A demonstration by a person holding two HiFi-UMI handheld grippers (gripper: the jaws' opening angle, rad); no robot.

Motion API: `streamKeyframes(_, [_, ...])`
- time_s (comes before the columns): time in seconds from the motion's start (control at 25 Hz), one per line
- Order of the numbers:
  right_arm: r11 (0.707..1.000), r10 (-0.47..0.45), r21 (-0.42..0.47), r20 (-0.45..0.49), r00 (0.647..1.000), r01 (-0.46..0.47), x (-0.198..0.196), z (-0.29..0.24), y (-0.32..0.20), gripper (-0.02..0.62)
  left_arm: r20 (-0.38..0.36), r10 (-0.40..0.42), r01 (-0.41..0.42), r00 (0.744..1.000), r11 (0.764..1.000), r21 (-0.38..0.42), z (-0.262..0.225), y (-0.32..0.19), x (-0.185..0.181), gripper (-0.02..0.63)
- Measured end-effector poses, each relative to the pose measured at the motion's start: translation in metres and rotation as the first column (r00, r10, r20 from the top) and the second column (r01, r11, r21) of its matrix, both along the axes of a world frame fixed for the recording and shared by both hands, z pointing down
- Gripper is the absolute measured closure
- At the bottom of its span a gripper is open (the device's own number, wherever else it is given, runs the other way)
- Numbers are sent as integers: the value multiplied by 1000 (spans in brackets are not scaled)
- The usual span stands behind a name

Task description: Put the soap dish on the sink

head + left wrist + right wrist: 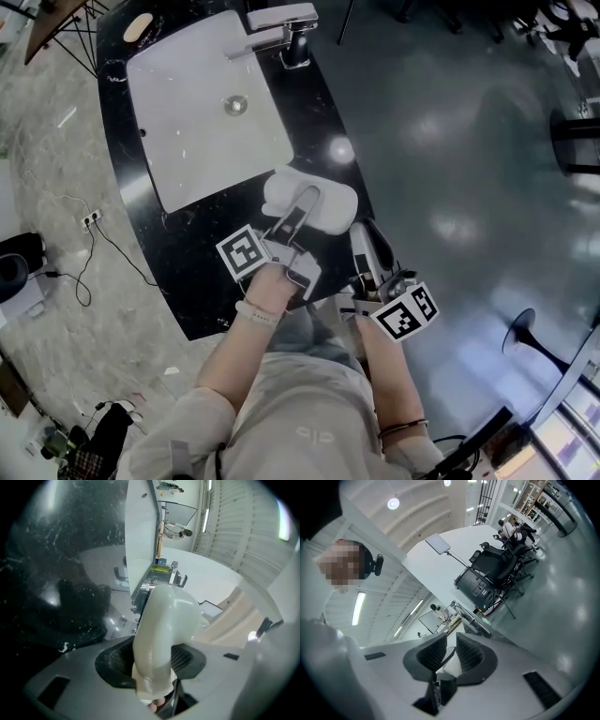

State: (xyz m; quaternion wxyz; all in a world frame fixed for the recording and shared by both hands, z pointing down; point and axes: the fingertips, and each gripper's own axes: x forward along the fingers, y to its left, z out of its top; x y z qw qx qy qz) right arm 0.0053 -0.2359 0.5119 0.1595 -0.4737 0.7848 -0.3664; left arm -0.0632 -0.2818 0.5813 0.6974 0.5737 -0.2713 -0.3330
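Between the left gripper's (pixel 305 199) jaws: white soap dish (pixel 330 208), clamped, resting on the black countertop (pixel 197 281) at its near edge, just beside the white basin (pixel 206 122). Right gripper (pixel 364 240): jaws closed, empty, at the counter's right edge, beside open grey floor (pixel 450 141). Marker cubes (pixel 242 251): black-and-white square codes.

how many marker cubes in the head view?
2. One marker cube on the left gripper, above the black counter near the soap dish; the other on the right gripper, past the counter's edge over the floor. None seems hidden.
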Motion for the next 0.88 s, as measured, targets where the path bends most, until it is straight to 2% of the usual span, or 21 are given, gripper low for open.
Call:
streamKeyframes(0.2, [1000,1,4,2,1000,-1,5,-5,2,520,17,-25,26,1000,998,-58,2,5,1,379])
streamKeyframes(0.56, [1000,-10,12,12,1000,9,9,-12,11,520,46,-74,80,996,986,-147,6,21,-5,362])
streamKeyframes(0.88, [1000,-20,16,23,1000,20,6,-14,10,520,106,-91,113,990,967,-226,15,31,-12,305])
